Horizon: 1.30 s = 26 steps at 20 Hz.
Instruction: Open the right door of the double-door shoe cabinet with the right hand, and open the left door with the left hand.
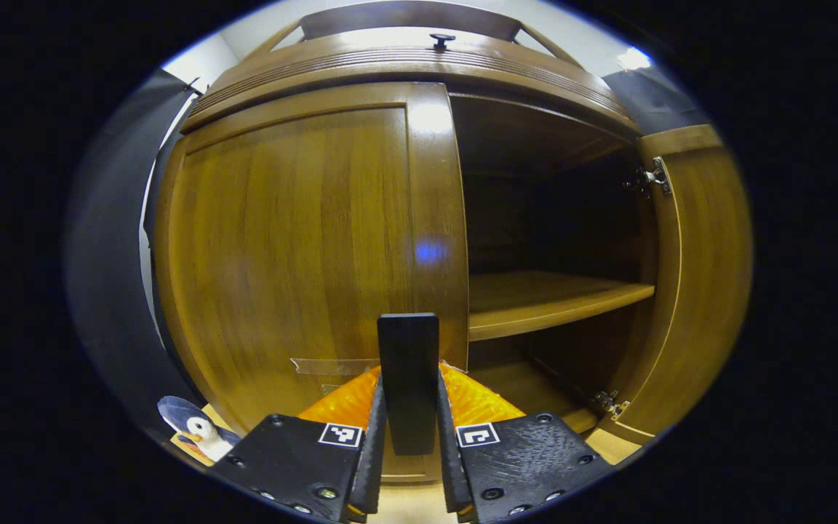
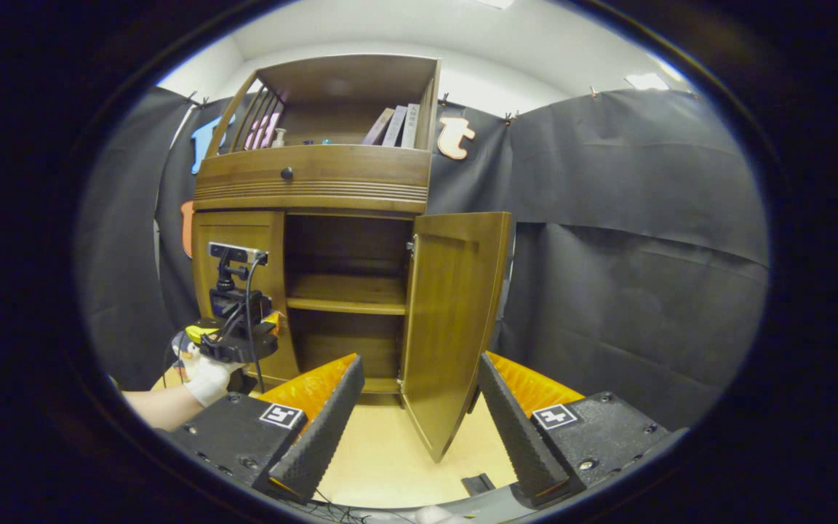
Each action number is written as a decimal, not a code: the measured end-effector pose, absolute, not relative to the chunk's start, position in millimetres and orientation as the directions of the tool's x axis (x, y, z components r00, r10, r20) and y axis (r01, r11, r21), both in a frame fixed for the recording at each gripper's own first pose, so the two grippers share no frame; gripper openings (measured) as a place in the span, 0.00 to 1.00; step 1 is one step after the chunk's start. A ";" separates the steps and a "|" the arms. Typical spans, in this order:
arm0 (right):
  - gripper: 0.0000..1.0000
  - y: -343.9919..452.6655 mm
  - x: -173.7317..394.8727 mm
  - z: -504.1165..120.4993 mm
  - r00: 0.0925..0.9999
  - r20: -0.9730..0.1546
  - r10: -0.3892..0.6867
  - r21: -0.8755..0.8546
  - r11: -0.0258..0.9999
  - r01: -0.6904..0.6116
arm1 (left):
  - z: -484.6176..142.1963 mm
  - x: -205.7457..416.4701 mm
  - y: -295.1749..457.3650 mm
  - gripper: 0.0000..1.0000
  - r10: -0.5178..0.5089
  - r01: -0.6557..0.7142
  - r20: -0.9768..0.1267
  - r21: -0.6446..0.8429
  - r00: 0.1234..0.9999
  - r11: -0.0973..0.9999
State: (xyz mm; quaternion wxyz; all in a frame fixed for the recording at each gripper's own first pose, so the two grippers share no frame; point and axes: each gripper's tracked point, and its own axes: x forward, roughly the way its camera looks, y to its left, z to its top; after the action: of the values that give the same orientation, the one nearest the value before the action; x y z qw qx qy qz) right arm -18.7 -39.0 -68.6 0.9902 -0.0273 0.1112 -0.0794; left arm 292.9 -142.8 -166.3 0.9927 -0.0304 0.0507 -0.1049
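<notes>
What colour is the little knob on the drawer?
The knob is black, on the brown wooden drawer; the right gripper view shows it best.

The shoe cabinet point(image 2: 317, 240) stands against the black cloth wall. Its right door point(image 2: 452, 320) is swung wide open, exposing a shelf point(image 2: 346, 300) inside, while its left door point(image 2: 241, 240) is closed. At the left door's lower edge, the left gripper point(image 2: 273, 324), held by a gloved hand point(image 2: 204, 375), reaches the door. The right gripper point(image 2: 419, 415) hangs in front of the cabinet, apart from the right door, its fingers spread wide with nothing between them. Books point(image 2: 396, 125) lean in the cabinet's top compartment.
</notes>
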 end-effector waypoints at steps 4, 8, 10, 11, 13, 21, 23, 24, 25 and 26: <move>1.00 -39.1 -20.9 -66.6 0.967 -0.203 -0.152 -0.079 0.987 0.139 | -165.7 279.3 -138.4 0.23 -0.249 0.240 -0.086 -0.109 0.965 0.965; 1.00 -31.5 -27.6 -70.0 0.972 -0.197 -0.125 -0.101 0.989 0.107 | -164.9 249.9 -129.4 0.23 -0.300 0.296 -0.064 -0.074 0.952 0.952; 1.00 -28.3 -25.2 -74.2 0.973 -0.210 -0.095 -0.090 0.993 0.078 | -163.4 232.4 -121.2 0.23 -0.318 0.314 -0.055 -0.069 0.947 0.947; 1.00 -23.6 -27.1 -76.2 0.973 -0.216 -0.079 -0.082 0.995 0.062 | -163.6 223.8 -115.9 0.23 -0.321 0.317 -0.056 -0.063 0.945 0.946; 1.00 -14.2 -29.7 -81.6 0.974 -0.222 -0.049 -0.070 0.997 0.035 | -164.0 205.3 -104.7 0.23 -0.314 0.311 -0.060 -0.063 0.947 0.948; 1.00 13.7 -35.5 -86.0 0.974 -0.222 0.050 -0.035 0.998 -0.059 | -167.6 149.4 -50.2 0.22 -0.265 0.259 -0.082 -0.070 0.961 0.963; 1.00 18.2 -37.9 -86.1 0.974 -0.219 0.066 -0.031 0.997 -0.074 | -167.6 140.3 -38.2 0.22 -0.251 0.244 -0.086 -0.080 0.964 0.966; 1.00 19.3 -38.3 -87.4 0.973 -0.218 0.070 -0.030 0.996 -0.079 | -167.2 137.0 -33.5 0.22 -0.245 0.238 -0.090 -0.075 0.965 0.968; 1.00 20.1 -39.4 -88.0 0.973 -0.220 0.077 -0.028 0.996 -0.085 | -168.3 135.1 -28.9 0.22 -0.241 0.235 -0.092 -0.066 0.966 0.970; 1.00 21.3 -40.9 -88.6 0.972 -0.221 0.081 -0.024 0.996 -0.088 | -168.8 132.1 -24.0 0.22 -0.235 0.230 -0.093 -0.059 0.968 0.971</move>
State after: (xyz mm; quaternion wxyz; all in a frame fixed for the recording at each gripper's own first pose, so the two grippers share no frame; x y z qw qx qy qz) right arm -40.9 21.3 -88.6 0.9928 -0.0169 0.1106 0.0426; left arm 132.1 -24.0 -168.8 0.9916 -0.0239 0.0498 -0.1173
